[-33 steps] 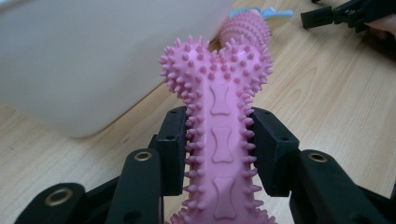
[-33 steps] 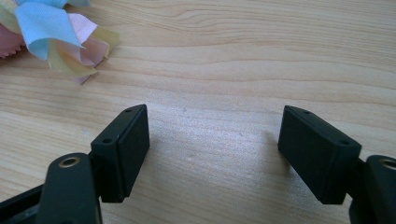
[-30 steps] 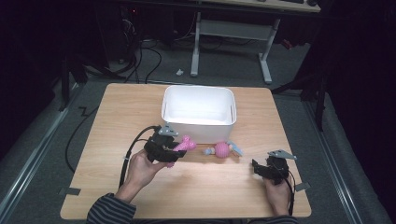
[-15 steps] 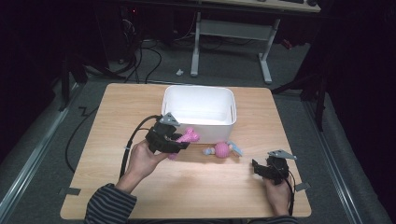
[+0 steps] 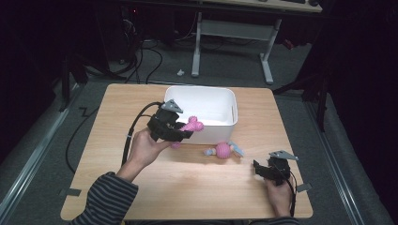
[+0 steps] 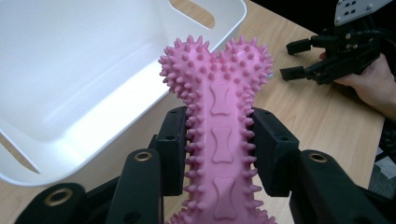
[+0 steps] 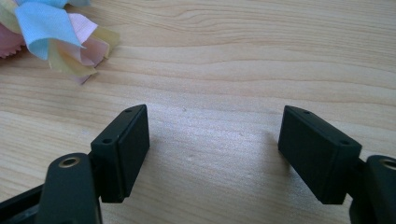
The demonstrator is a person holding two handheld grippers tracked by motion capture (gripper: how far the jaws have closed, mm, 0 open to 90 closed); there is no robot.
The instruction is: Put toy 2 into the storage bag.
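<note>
Item 1: left gripper (image 5: 184, 131). Both black pads clamped on the shaft of a pink spiked bone toy (image 6: 219, 140), 1 pad on each side. Held clear of the tabletop, just in front of the near left corner of the tub. In the high view the toy's knobbed end (image 5: 193, 125) juts out toward the tub rim.

Item 2: white plastic tub (image 5: 220, 96). Rectangular, open top, slot handles in the end walls. Stands at the far middle of the table. In the left gripper view its interior lies directly behind and left of the toy's 2 knobs.

Item 3: right gripper (image 5: 263, 169). Jaws spread wide, nothing between them. Low over bare wood at the near right of the table, well apart from the left gripper.

Item 4: pink ball toy with pastel cloth strips (image 5: 224, 150). Lies on the table between the 2 grippers, in front of the tub.

Item 5: wooden table (image 5: 141, 187). Light grain, bears all of the above.
</note>
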